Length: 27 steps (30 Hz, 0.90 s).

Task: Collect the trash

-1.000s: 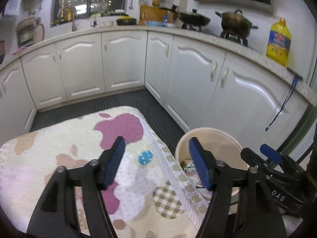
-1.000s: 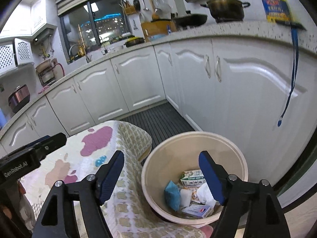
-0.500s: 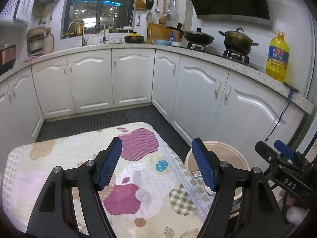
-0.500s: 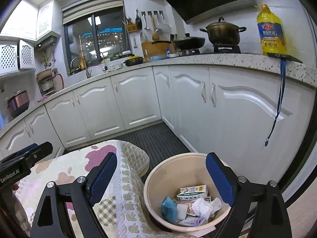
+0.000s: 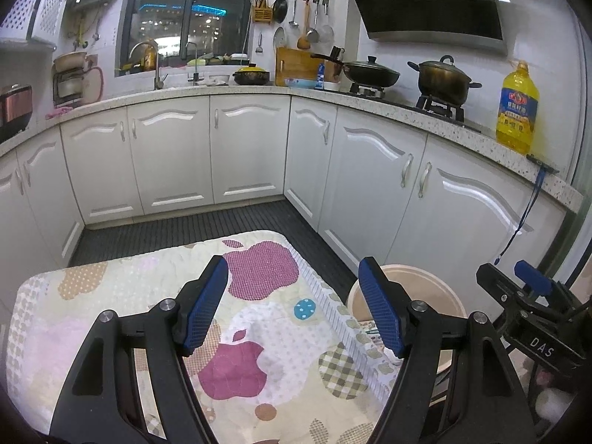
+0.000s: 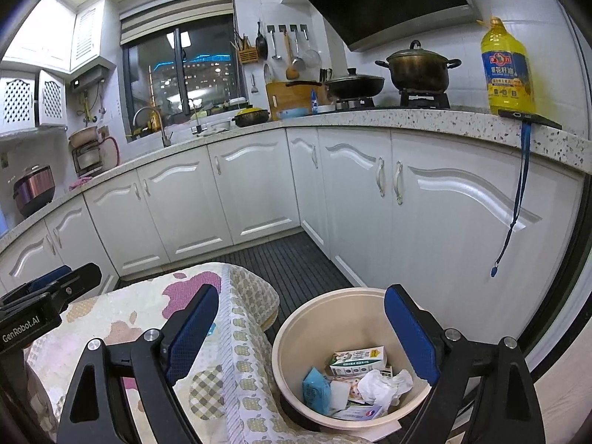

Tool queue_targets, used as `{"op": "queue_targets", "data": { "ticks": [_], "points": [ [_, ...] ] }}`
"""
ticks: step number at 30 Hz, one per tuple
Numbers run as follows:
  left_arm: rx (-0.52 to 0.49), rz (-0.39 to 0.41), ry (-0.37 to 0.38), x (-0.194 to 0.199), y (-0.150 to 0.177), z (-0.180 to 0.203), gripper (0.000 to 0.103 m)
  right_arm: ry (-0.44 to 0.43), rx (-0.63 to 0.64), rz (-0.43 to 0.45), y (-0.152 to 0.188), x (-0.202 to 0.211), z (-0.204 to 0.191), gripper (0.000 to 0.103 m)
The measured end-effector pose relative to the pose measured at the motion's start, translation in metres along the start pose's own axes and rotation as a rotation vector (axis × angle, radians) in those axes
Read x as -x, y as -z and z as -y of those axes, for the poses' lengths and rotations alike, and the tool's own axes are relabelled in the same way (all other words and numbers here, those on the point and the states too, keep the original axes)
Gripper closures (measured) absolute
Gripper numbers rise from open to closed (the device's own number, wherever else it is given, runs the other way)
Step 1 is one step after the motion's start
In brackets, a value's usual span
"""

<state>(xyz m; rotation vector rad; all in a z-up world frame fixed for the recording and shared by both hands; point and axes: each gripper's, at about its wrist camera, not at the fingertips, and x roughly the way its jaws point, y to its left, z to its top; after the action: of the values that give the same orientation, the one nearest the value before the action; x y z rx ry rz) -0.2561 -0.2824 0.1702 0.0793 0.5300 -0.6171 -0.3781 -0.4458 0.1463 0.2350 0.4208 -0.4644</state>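
Trash binned, both grippers idle

Your left gripper (image 5: 292, 307) hovers over the cloth (image 5: 122, 292) and your right gripper (image 6: 299, 333) above the bin (image 6: 296, 336); both stand spread wide and hold nothing. Trash (image 6: 355, 377) lies inside the bin. Risk: a low pass could snag the cloth's overhanging edge, or knock the rim and tip the bin.

White cabinets (image 5: 248, 148), yellow oil bottle (image 6: 507, 66) on speckled counter (image 6: 407, 118), dark pot (image 5: 442, 79) on stove, apple-print tablecloth (image 5: 259, 318)

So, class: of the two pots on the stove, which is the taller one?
The brown pot nearest the oil bottle; the black pan beside it is shallow.
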Motion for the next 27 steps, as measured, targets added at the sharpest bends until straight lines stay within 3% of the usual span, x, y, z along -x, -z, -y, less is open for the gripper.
{"op": "queue_targets", "data": {
  "ticks": [27],
  "points": [
    [-0.008,0.019,-0.005,0.0041,-0.0006,0.0005,0.031,0.005,0.022,0.001,-0.0036,0.0019,-0.0038,0.013]
  ]
}}
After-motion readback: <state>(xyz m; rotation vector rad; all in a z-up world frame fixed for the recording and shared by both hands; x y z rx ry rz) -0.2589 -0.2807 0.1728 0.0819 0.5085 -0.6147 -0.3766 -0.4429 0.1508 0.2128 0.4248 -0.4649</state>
